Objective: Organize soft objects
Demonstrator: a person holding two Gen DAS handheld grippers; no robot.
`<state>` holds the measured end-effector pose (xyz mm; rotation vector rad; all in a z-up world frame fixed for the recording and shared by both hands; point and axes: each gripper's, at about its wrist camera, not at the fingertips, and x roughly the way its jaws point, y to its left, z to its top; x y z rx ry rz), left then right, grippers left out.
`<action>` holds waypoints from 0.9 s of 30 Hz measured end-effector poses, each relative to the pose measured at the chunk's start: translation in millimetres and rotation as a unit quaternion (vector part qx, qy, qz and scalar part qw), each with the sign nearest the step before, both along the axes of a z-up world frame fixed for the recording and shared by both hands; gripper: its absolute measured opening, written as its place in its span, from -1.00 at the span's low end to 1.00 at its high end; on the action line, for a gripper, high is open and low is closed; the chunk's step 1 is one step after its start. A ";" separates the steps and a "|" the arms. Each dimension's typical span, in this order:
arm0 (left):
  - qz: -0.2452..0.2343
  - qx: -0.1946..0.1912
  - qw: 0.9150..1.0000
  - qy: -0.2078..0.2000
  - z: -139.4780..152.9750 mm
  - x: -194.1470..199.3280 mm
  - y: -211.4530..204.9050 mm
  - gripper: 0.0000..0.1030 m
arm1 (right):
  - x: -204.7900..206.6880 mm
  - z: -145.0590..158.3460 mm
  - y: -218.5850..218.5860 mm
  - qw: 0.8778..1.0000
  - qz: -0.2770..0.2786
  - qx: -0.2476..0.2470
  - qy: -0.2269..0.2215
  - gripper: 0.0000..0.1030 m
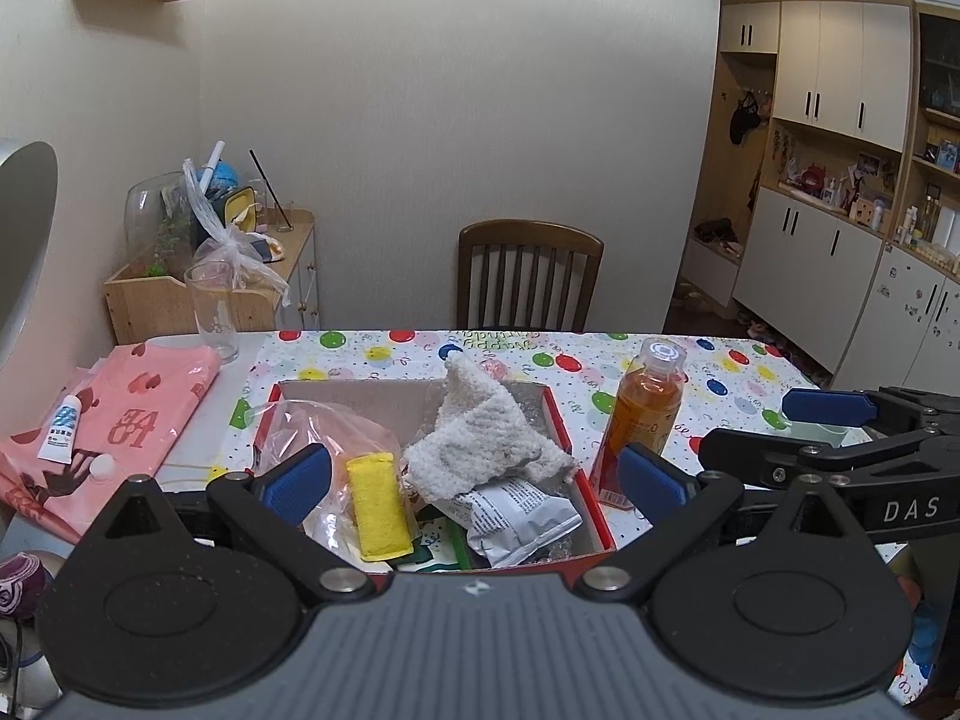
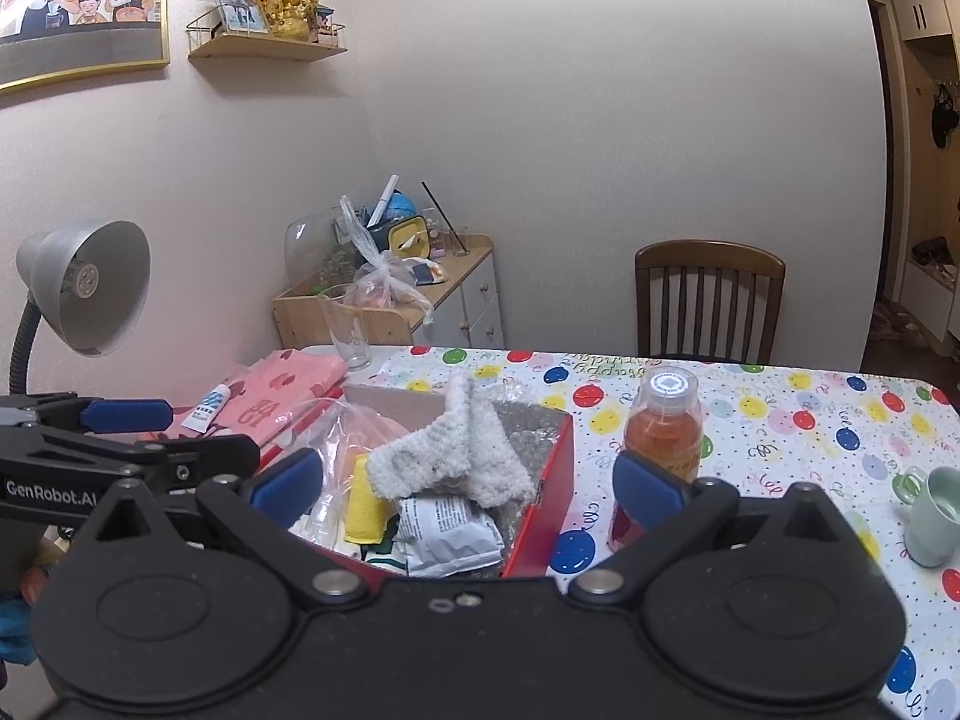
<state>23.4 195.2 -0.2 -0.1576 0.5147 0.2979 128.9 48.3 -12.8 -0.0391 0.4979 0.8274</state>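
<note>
Left gripper [image 1: 474, 477] | jaws apart, empty | right gripper [image 2: 465, 477] likewise | both frame lower-centre red box [image 1: 558, 420], where fluffy white cloth [image 1: 480, 444] drapes, presumably collected.

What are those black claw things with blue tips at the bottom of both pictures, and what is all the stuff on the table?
They are two hand-held grippers; a person holds one in each hand, with no robot arm. Each carries a camera looking forward along its own jaws. One picture comes from the left gripper, the other from the right gripper; each also catches the other at its edge. Both jaws stand wide open and hold nothing.

On the balloon-print tablecloth sits a shallow red cardboard box holding a fluffy white knitted cloth, a yellow sponge block, a crumpled clear plastic bag and a grey foil packet. Beside the box stands an orange drink bottle, and farther right a pale green mug.
</note>
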 end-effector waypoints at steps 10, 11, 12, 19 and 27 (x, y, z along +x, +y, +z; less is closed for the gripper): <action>-0.005 -0.014 1.000 -0.003 -0.4 -0.9 2.0 0.99 | -0.7 -1.5 -2.1 1.000 -0.007 0.000 0.004 1.00; -0.006 -0.015 1.000 -0.004 -0.4 -1.0 2.1 0.99 | -1.1 -1.3 -1.9 1.000 -0.007 -0.001 0.003 1.00; -0.006 -0.015 1.000 -0.003 -0.1 -0.9 2.1 0.99 | -1.0 -1.1 -2.1 1.000 -0.007 -0.001 0.002 1.00; -0.006 -0.016 1.000 -0.003 -0.1 -1.0 2.2 0.99 | -1.1 -0.4 -2.4 1.000 -0.006 -0.001 0.004 1.00; -0.011 -0.017 1.000 -0.004 0.8 -1.6 0.4 0.99 | -1.3 -1.1 -2.3 1.000 -0.010 -0.004 0.006 1.00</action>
